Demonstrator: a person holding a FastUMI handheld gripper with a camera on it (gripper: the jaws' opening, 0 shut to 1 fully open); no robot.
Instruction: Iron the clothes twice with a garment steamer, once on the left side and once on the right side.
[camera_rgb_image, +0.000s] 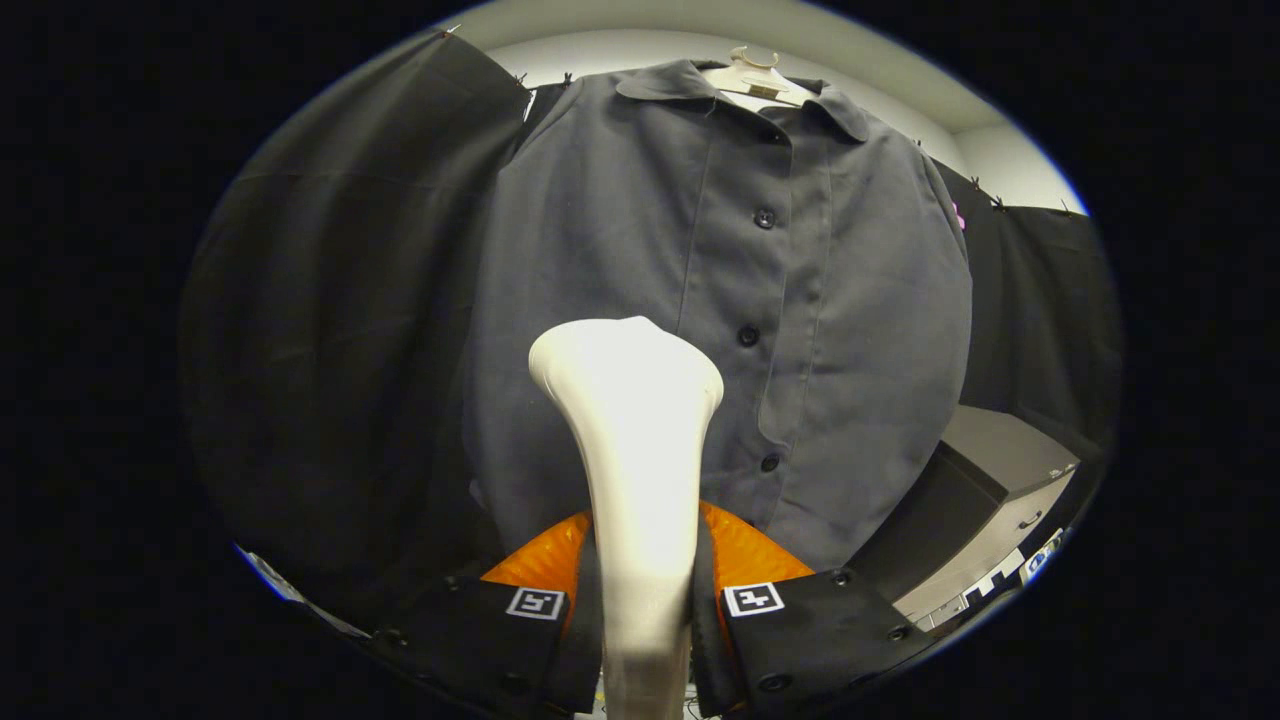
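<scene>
A grey button-up shirt (800, 300) hangs on a pale hanger (752, 78) in front of the black booth wall, its buttoned placket running down just right of centre. My gripper (645, 590) is shut on the white garment steamer (635, 440), both fingers pressing its slim handle. The steamer's wide head points up and forward, in front of the shirt's lower left panel, just left of the placket. Whether the head touches the fabric I cannot tell.
Black cloth (330, 330) hangs to the left of the shirt and behind it on the right. A grey cabinet (1000, 480) stands low to the right, beyond the shirt's hem.
</scene>
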